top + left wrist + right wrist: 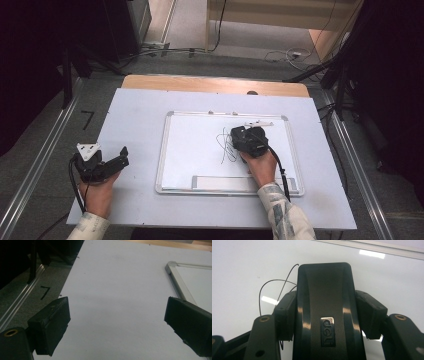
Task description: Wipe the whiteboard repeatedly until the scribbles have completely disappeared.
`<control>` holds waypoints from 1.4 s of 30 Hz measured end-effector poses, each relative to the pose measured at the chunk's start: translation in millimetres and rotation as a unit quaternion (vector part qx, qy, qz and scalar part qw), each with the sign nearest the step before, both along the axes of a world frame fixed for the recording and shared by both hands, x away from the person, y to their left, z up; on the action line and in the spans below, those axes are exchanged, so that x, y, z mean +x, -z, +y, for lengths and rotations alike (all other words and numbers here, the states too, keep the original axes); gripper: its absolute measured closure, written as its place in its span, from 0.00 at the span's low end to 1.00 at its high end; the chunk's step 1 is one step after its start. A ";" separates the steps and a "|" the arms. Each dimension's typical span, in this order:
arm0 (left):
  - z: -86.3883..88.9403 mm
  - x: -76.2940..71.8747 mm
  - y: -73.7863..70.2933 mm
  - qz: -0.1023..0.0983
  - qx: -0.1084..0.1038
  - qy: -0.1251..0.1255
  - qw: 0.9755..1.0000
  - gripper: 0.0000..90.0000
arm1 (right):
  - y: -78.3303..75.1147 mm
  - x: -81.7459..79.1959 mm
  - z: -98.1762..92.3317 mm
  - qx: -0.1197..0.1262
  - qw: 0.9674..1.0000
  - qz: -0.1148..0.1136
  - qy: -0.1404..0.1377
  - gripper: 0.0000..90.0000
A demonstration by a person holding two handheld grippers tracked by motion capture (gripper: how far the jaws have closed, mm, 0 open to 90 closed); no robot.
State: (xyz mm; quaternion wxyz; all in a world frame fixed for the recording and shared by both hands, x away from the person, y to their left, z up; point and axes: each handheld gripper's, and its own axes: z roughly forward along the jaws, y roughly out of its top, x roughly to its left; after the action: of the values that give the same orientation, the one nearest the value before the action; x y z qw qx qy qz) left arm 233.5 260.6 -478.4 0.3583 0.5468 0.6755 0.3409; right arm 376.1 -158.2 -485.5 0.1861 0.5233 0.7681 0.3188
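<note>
Right tongs point(325, 315): clamped on a black eraser point(325, 290), over scribbles point(226, 147) on the whiteboard point(200, 150).
Left tongs point(116, 325): spread wide, nothing between, above the bench point(120, 277).

left claw point(117, 325): jaws wide apart | white sheet point(120, 282) below | whiteboard point(175, 280) corner right

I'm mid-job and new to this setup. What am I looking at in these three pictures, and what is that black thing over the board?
A person sits at a table with a hand-held two-jaw tool in each hand. The high view looks down from above; the other two pictures come from cameras riding on the tools. A whiteboard with black scribbles lies on the table. The right tool is shut on a black whiteboard eraser, held on the board beside the scribbles. The left tool stands open over the bare table, left of the board, holding nothing.
</note>
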 end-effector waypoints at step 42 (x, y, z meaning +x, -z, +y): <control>-2.0 1.8 -0.3 0.002 0.002 0.004 1.000 0.08 | 2.1 -37.2 74.9 -0.017 0.998 -0.018 -0.059 0.42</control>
State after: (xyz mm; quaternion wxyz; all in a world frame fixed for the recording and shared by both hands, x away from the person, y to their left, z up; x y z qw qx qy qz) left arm 235.4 258.6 -478.1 0.3575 0.5510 0.6731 0.3399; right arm 338.9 -83.3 -487.6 0.1899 0.4676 0.7995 0.3256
